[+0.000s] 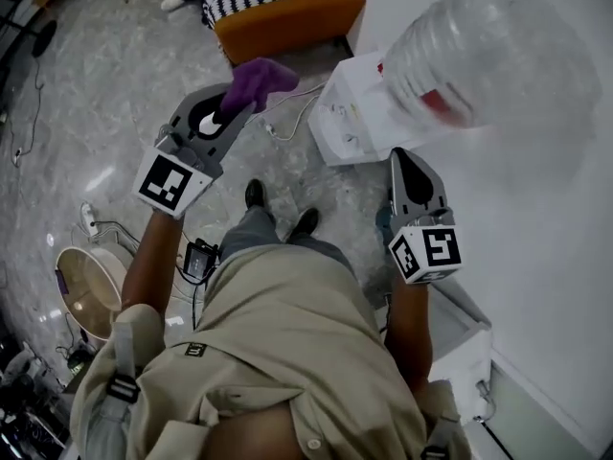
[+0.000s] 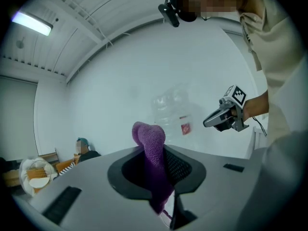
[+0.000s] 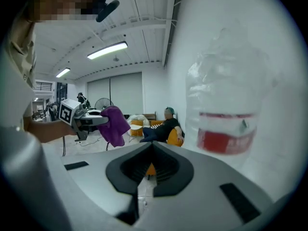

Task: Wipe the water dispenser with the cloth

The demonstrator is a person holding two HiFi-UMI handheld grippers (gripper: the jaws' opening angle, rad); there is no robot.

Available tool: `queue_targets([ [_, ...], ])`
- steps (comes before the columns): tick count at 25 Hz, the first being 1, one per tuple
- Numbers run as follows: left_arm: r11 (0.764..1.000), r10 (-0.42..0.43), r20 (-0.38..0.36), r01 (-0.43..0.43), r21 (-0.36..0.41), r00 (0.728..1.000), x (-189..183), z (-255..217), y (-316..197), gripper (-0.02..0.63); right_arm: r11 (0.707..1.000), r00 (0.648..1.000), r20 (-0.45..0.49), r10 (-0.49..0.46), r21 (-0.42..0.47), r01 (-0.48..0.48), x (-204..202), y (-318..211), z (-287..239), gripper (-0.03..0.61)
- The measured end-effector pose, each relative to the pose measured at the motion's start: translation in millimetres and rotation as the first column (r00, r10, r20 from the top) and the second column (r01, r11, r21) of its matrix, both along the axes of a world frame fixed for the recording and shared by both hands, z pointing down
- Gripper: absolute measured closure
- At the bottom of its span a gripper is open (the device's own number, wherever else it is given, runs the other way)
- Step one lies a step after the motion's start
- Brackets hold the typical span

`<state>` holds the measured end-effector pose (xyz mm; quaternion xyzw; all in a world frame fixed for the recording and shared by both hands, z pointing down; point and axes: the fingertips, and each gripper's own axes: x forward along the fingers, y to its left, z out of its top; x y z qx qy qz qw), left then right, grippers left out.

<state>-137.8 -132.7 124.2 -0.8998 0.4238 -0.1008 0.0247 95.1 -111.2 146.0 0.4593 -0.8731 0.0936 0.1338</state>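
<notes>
A purple cloth [image 1: 257, 81] sticks out of my left gripper [image 1: 222, 113], whose jaws are shut on it; the same cloth [image 2: 153, 162] fills the jaw gap in the left gripper view. The white water dispenser [image 1: 356, 113] stands against the wall, with a large clear bottle [image 1: 488, 46] bearing a red label on top. My right gripper [image 1: 410, 169] hangs beside the dispenser, shut with nothing in it [image 3: 147, 174]. The bottle [image 3: 227, 100] looms close on the right of the right gripper view, and the left gripper with the cloth [image 3: 114, 124] shows there at the left.
An orange sofa [image 1: 287, 12] with a seated person stands behind the dispenser. A white cable [image 1: 287, 123] lies on the marble floor near the dispenser's base. A round basket [image 1: 88, 290] sits at lower left. A white unit [image 1: 465, 367] stands along the wall at lower right.
</notes>
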Motion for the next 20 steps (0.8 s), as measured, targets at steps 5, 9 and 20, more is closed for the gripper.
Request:
queue_targets([
  [5,1.000,-0.013,-0.028,0.014,0.015,1.000,-2,-26,25,0.531,0.999,1.000,0.025,-0.006,0.036,0.005,6,10,-26,0.557],
  [9,0.998,-0.015,-0.094,0.021,0.064,0.995,2,-48,29,0.531,0.999,0.999,0.036,0.000,0.045,-0.001,14,17,-34,0.557],
  [20,0.997,0.022,-0.122,-0.012,0.079,0.992,56,-67,46,0.531,0.998,0.998,0.045,0.037,0.050,-0.039,70,33,-38,0.557],
])
